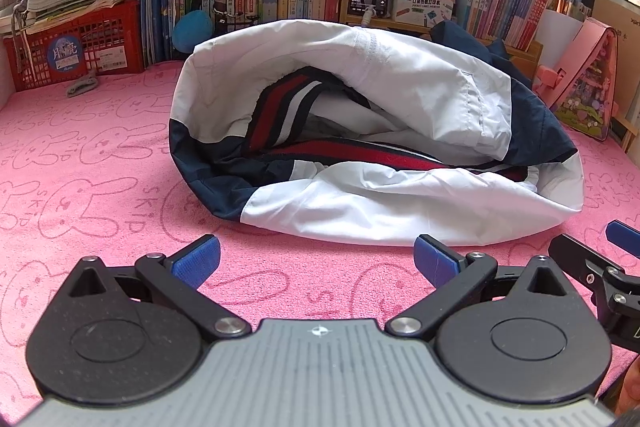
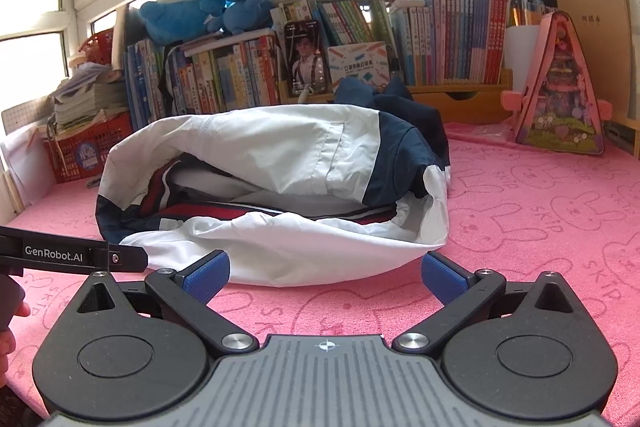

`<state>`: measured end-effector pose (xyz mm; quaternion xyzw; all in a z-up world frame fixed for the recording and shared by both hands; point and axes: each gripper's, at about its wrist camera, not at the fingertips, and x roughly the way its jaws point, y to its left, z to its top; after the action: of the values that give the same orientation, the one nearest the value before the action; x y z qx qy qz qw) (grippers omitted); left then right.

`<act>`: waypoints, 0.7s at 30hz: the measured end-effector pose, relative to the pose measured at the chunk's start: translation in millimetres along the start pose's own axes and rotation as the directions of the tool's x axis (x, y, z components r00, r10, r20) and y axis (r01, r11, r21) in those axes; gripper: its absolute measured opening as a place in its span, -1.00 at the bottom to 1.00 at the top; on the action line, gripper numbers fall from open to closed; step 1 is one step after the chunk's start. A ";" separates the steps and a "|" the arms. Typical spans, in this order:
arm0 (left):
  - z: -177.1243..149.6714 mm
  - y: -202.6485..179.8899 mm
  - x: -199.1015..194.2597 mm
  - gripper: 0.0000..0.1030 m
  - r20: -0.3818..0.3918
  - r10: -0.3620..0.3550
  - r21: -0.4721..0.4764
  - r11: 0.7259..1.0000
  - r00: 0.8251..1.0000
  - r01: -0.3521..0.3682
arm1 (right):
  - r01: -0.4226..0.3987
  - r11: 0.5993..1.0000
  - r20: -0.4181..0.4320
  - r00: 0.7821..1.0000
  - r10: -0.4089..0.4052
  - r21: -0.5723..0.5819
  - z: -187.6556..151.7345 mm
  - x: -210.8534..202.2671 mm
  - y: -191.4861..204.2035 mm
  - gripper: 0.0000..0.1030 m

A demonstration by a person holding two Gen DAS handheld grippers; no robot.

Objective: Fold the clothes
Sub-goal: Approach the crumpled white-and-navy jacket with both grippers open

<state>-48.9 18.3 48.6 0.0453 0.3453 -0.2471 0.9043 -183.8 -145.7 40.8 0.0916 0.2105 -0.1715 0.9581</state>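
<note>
Left wrist view: jacket (image 1: 360,147) bundled mid-frame on the pink mat (image 1: 80,187); left gripper (image 1: 316,261) spread wide, empty, low centre. Right gripper (image 2: 324,273) likewise released, just short of the jacket's hem.

The left claw (image 1: 317,262) is held low and level, its 2 blue-padded fingers (image 1: 198,261) spread wide apart with nothing between them. The right claw (image 2: 325,275) sits in the same pose, its 2 blue pads (image 2: 442,277) equally far apart and empty. The 2 claws are side by side and close together, each showing at the edge of the other's view. Bare fingertips of the person's left hand (image 2: 10,331) show at the edge of the right wrist view.
</note>
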 end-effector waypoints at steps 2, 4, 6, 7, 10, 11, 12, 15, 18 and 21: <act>-0.9 -0.6 0.4 1.00 0.004 0.006 0.006 1.000 1.000 -0.006 | -0.007 1.000 -0.003 1.000 0.007 -0.006 0.2 -0.1 2.5 1.00; -1.7 -0.9 0.5 1.00 0.010 0.010 0.012 1.000 1.000 -0.010 | -0.015 1.000 -0.011 1.000 0.015 -0.010 1.3 0.6 4.4 1.00; -1.3 -0.4 0.6 1.00 0.012 0.011 0.012 1.000 1.000 -0.011 | -0.017 1.000 -0.017 1.000 0.017 -0.016 2.8 1.5 5.9 1.00; -1.3 -0.2 0.8 1.00 0.015 0.012 0.013 1.000 1.000 -0.012 | -0.016 1.000 -0.018 1.000 0.015 -0.020 2.6 1.7 6.9 1.00; -0.4 -0.8 2.2 1.00 0.016 0.017 0.028 0.999 1.000 -0.018 | -0.014 1.000 -0.018 1.000 0.013 -0.026 2.7 2.0 7.3 1.00; 1.0 -1.3 2.8 1.00 0.020 0.016 0.039 0.999 1.000 -0.016 | -0.009 1.000 -0.014 1.000 0.009 -0.024 2.9 1.7 7.3 1.00; 2.4 -1.8 3.4 1.00 0.024 0.014 0.051 0.999 1.000 -0.015 | 0.001 1.000 -0.013 1.000 -0.001 -0.026 3.5 1.7 7.5 1.00; 8.7 -4.9 3.1 1.00 0.042 0.004 0.100 0.995 0.999 -0.008 | 0.039 0.998 -0.014 0.999 -0.040 -0.039 5.3 2.2 8.7 1.00; 14.7 -9.2 2.2 1.00 0.059 0.015 0.138 0.990 0.998 -0.023 | 0.068 0.995 -0.004 0.998 -0.069 -0.072 7.0 3.3 11.4 1.00; 17.5 -13.6 2.5 1.00 0.067 0.020 0.171 0.985 0.998 -0.031 | 0.067 0.995 0.002 0.998 -0.067 -0.078 9.8 4.6 11.6 1.00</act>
<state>-43.3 0.9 61.5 0.1194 0.2925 -0.2658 0.9108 -172.0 -138.7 48.8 0.0469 0.2203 -0.1950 0.9546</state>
